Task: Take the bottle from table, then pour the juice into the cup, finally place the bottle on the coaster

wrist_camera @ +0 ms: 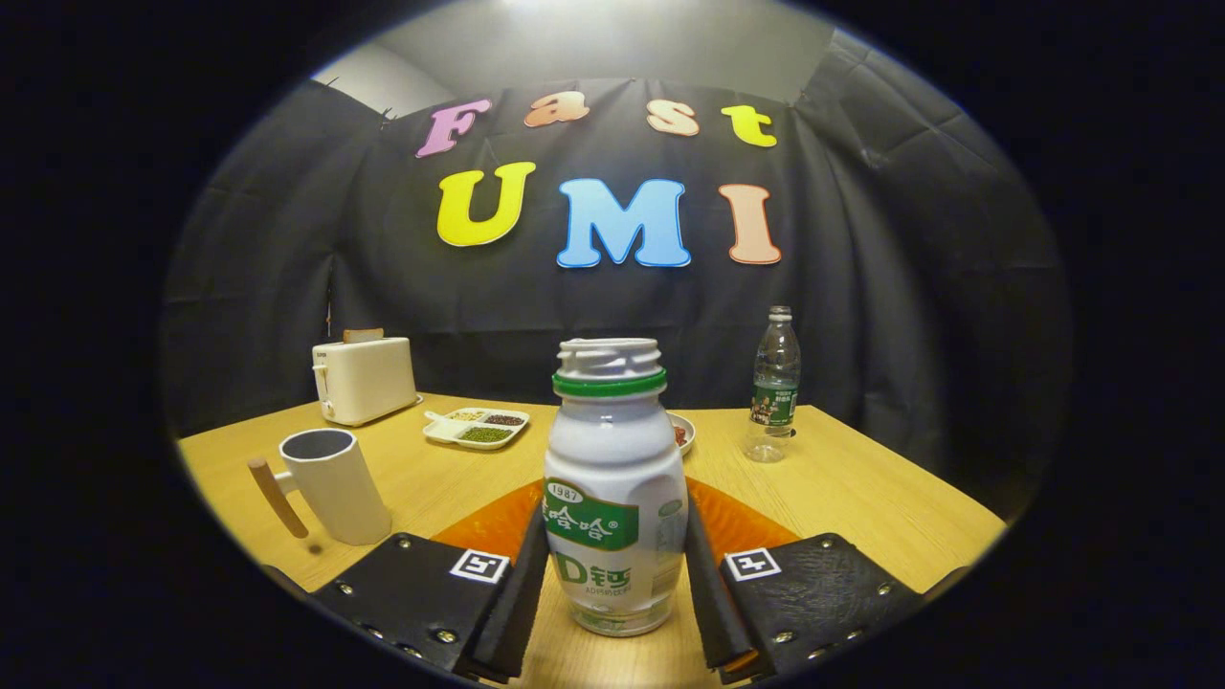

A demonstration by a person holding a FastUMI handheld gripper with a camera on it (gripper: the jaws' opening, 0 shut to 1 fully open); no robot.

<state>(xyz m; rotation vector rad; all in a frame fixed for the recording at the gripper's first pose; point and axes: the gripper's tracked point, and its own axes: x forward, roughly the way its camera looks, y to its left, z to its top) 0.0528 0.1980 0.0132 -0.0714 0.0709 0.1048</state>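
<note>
Small white plastic bottle [614, 498] with a green neck ring, a green label and an uncapped threaded mouth, standing upright between the two fingers of the gripper [615, 584]. Fingers [517, 593] set close against the bottle's lower sides, one on each flank, seemingly pinching it; true pressure hard to confirm. Bottle base resting on, or just above, the light wooden table [861, 507]; impossible to tell which. Directly behind the bottle, partly hidden by it, a flat round orange coaster [488, 526] lying on the table, its edge showing on both sides of the fingers.

To the left of the fingers and a little ahead, a tall white cup [335, 483] with an open top and a wooden handle sticking out to its left, standing upright, apart from the coaster. Farther back on the left, a cream-coloured toaster [366, 378] with a slice in its slot. Between toaster and bottle, a white divided tray [476, 428] holding small portions of grains or beans. Just behind the bottle's right shoulder, the rim of a small white dish [683, 433], mostly hidden. Farther right, well apart, a clear plastic water bottle [773, 383] with a green label, upright, cap on.

Beyond the table, black cloth draped as the booth's back wall [909, 287], with a pale ceiling above.
</note>
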